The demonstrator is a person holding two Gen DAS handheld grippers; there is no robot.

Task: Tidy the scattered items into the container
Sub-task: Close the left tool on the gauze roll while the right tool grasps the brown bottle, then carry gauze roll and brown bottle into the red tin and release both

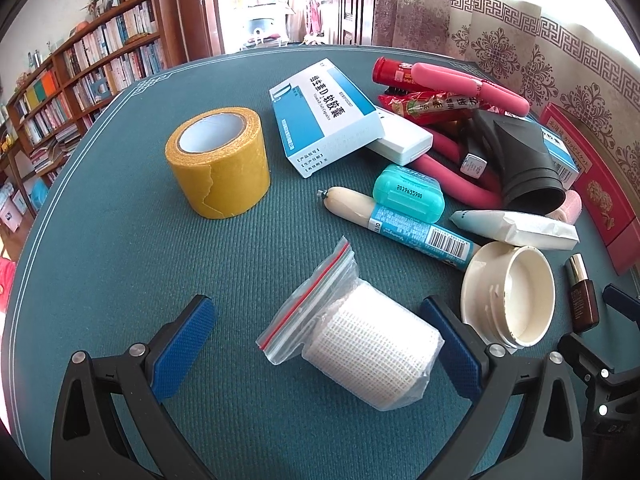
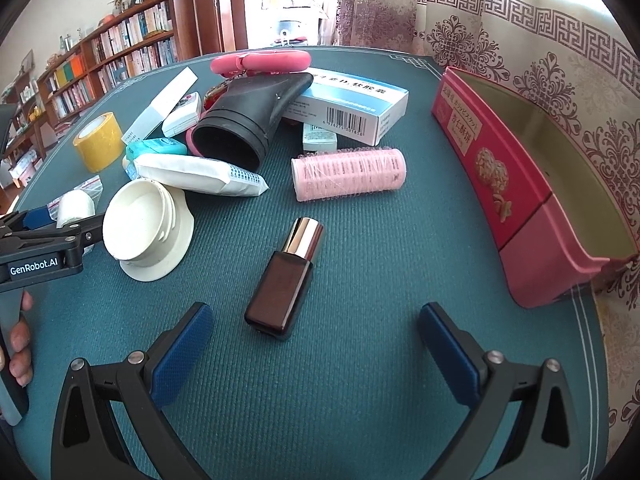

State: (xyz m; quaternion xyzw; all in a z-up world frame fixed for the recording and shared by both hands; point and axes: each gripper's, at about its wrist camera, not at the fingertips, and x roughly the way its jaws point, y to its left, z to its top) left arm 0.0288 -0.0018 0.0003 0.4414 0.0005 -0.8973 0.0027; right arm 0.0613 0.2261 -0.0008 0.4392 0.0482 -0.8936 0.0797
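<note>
Left hand-held gripper (image 1: 316,344): jaws spread wide, bagged gauze roll (image 1: 368,356) lying between the pads, ungripped.
Right hand-held gripper (image 2: 316,348): jaws spread wide, empty; brown bottle (image 2: 282,280) just ahead.
Container: pink tin (image 2: 492,168), open, at the table (image 2: 360,400) right edge.
Scattered items: piled left of tin.

— What do my tools look like on your end?
— My left tool (image 1: 316,340) and right tool (image 2: 316,340) match: black triangular-cutout arms, silver screws at the joints, blue textured pads (image 2: 182,354). The left one carries white "GenRobot.AI" lettering.
</note>
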